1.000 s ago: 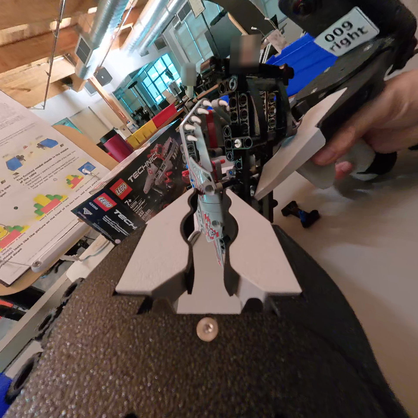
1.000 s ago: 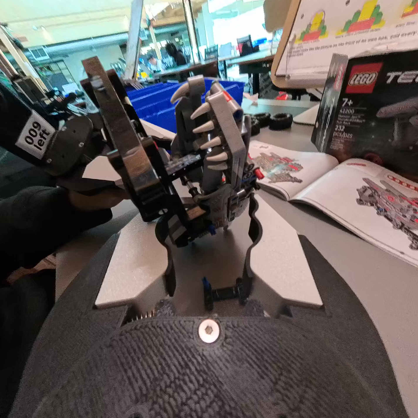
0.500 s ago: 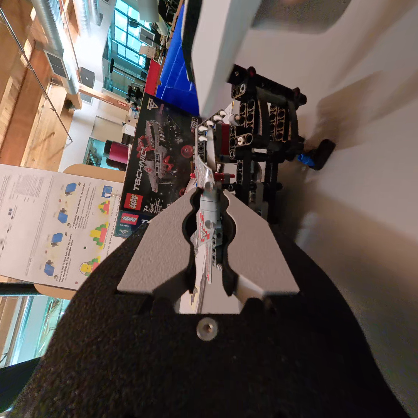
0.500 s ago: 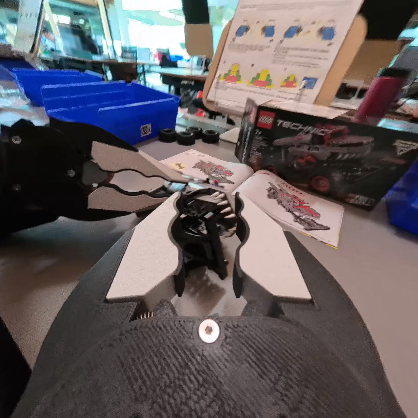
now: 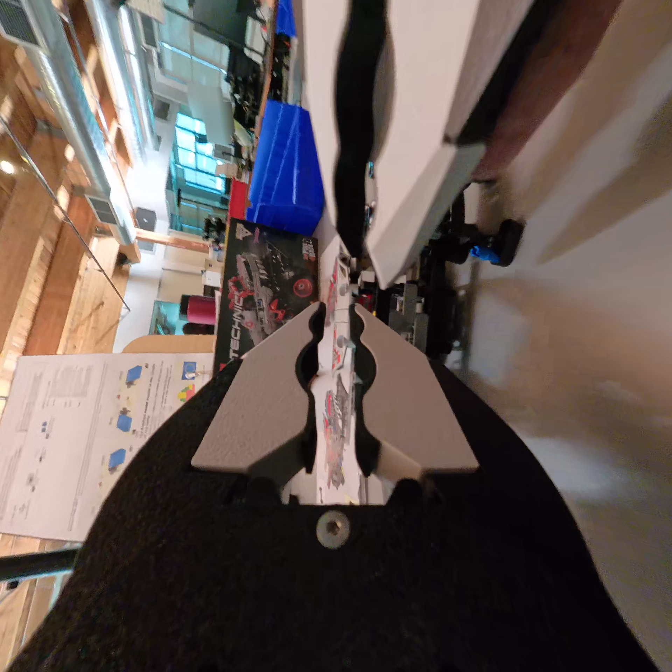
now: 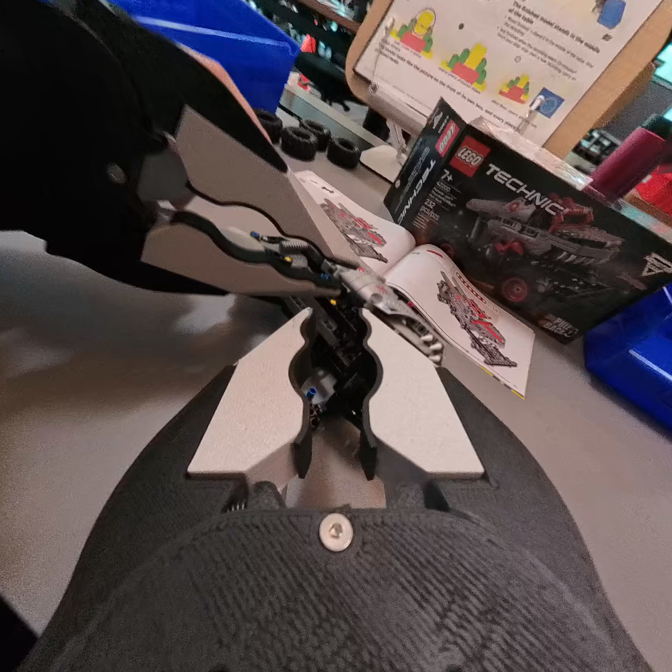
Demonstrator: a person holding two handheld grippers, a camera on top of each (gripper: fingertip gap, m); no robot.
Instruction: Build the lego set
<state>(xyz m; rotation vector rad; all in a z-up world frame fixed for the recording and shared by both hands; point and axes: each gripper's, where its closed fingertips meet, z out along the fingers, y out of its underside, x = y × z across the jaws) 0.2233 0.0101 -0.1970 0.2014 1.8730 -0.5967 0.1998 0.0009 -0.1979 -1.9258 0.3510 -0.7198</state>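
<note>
The partly built model has a black beam frame (image 6: pixel 334 349) and a grey toothed panel (image 6: pixel 378 296) and sits low over the grey table (image 6: pixel 109 363). My right gripper (image 6: pixel 336 316) is shut on the black frame from the near side. My left gripper (image 6: pixel 336 285) comes in from the left, turned on its side, and is shut on the grey toothed panel. In the left wrist view my left gripper (image 5: pixel 336 312) pinches the panel's thin edge (image 5: pixel 348 349). The right gripper (image 5: pixel 363 265) looms close above, over the frame (image 5: pixel 440 309) and a black axle end with a blue pin (image 5: pixel 487 251).
An open instruction booklet (image 6: pixel 472 302) lies just behind the model, with the set's black box (image 6: pixel 527 218) standing behind it. Several black tyres (image 6: pixel 312 142) lie at the back left. Blue bins stand at the back left (image 6: pixel 232 36) and at the right (image 6: pixel 632 349). A picture board (image 6: pixel 509 47) leans at the back.
The model has been tipped from upright down toward the table. My left gripper has rolled onto its side with the panel. My right gripper has moved in and closed on the black frame.
</note>
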